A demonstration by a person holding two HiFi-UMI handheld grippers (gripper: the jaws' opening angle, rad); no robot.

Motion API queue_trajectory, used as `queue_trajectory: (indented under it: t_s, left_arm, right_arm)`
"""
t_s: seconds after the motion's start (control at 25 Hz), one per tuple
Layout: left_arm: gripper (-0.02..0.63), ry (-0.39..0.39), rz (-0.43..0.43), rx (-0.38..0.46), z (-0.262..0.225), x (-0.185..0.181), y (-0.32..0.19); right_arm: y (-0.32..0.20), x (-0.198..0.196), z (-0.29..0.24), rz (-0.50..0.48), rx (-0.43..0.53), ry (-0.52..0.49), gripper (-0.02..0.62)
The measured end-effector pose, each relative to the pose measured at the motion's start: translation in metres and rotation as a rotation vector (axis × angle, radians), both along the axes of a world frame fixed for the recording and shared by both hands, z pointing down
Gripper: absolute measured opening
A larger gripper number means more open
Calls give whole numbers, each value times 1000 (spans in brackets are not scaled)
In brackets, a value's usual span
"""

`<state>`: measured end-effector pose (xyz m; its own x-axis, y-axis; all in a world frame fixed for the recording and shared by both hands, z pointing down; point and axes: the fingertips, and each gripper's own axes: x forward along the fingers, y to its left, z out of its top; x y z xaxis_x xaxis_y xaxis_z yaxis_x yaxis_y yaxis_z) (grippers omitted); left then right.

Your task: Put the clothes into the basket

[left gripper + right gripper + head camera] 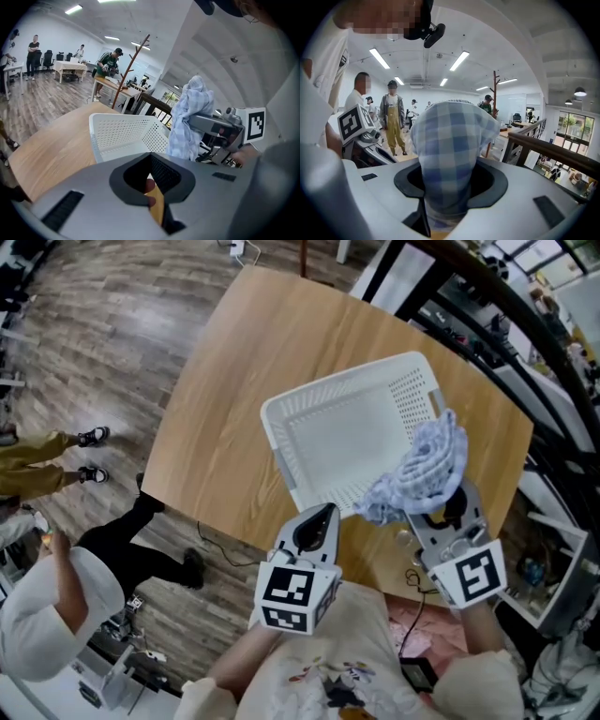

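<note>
The right gripper (pixel 439 514) is pinching a checked cloth (pixel 424 465) over the white basket (pixel 277 432) on the desk (pixel 220 399). The left gripper (pixel 319 517) is hovering nearby, pressed together and empty.

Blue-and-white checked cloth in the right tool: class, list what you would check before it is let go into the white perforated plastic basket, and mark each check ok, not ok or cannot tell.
1. Grip: the blue-and-white checked cloth is bunched between the jaws of the right tool: ok.
2. Position: the cloth over the middle of the white perforated plastic basket: not ok, it hangs at the right rim.
3. Room in the basket: ok, nothing lies inside.
4. Support: the basket rests on the light wooden table: ok.
5. Free hand: the left tool holds nothing: ok.
6. Left tool clear of the basket's near rim: cannot tell.
</note>
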<state>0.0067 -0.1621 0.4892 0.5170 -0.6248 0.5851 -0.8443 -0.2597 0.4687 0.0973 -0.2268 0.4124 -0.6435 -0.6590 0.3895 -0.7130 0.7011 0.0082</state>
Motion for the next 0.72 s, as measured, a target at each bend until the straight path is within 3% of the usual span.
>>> queue_trajectory:
  t_s: [0.4, 0.72]
  left_arm:
    - [-3, -3, -28, -43, 24, -2, -21]
    - [-3, -9, -34, -88, 43, 5, -35]
  right_arm:
    - [-33, -12, 24, -127, 12, 121, 210]
    - [-39, -26, 75, -385, -41, 341, 210]
